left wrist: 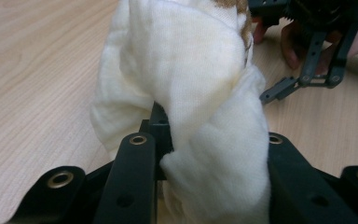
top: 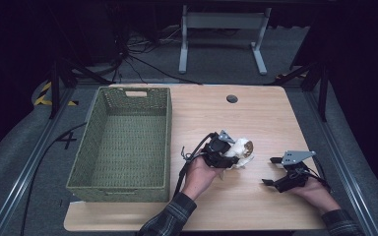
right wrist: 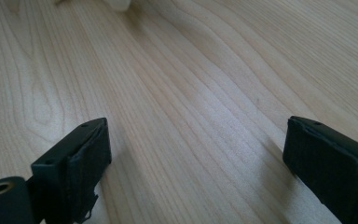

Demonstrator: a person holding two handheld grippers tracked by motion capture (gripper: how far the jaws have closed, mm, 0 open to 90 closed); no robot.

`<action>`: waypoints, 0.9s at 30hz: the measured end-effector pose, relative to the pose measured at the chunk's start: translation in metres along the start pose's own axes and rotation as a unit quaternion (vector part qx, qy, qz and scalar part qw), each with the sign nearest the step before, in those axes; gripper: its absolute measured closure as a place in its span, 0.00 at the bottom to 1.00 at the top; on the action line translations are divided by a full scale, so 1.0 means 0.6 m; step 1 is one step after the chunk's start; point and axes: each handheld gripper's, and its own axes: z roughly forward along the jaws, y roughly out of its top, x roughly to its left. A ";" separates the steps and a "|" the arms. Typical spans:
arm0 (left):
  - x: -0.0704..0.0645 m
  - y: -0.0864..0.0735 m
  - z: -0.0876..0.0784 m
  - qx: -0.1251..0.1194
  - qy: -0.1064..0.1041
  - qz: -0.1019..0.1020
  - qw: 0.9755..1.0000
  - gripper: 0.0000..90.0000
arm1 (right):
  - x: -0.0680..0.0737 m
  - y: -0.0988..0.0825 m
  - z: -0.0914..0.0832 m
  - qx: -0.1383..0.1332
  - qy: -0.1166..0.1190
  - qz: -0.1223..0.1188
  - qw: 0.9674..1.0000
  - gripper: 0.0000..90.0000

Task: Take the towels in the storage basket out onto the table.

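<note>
My left gripper (top: 229, 153) is clamped on the white cloth (top: 240, 150), just right of the basket (top: 128, 189). My right gripper (top: 275, 171) rests wide open, empty. I should keep squeezing firmly and lift clear of the rim before releasing.

Left forearm, in a plaid sleeve, enters from the bottom edge and angles up and to the right. The left hand (top: 201, 173) wraps the body of the left claw (top: 236, 153), whose jaws point to the right, partly closed and pressed against the white bundle (left wrist: 191, 102) wedged between them. The grey three-cornered plate sits on top; a black cable loops off to the hand's left. The right hand (top: 315, 189) holds the right claw (top: 270, 170) low, its jaws pointing left toward the other claw, spread wide with nothing between them.
</note>
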 end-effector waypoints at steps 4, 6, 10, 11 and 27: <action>0.008 -0.011 0.014 0.009 0.003 -0.006 1.000 0.78 | 0.000 0.000 0.000 0.001 0.000 0.002 1.000 0.09; 0.017 -0.023 0.031 0.007 -0.005 -0.015 1.000 0.78 | 0.000 0.000 0.000 0.001 0.000 0.002 1.000 0.09; 0.019 -0.030 0.043 0.016 -0.006 -0.009 1.000 0.76 | 0.000 0.000 0.000 0.001 0.000 0.001 1.000 0.09; 0.020 -0.033 0.047 0.015 -0.009 -0.010 1.000 0.74 | 0.000 0.000 0.000 0.001 0.000 0.002 1.000 0.09; 0.008 -0.036 -0.021 -0.024 0.008 -0.003 1.000 0.41 | -0.003 0.007 -0.012 0.005 0.016 0.030 0.999 0.23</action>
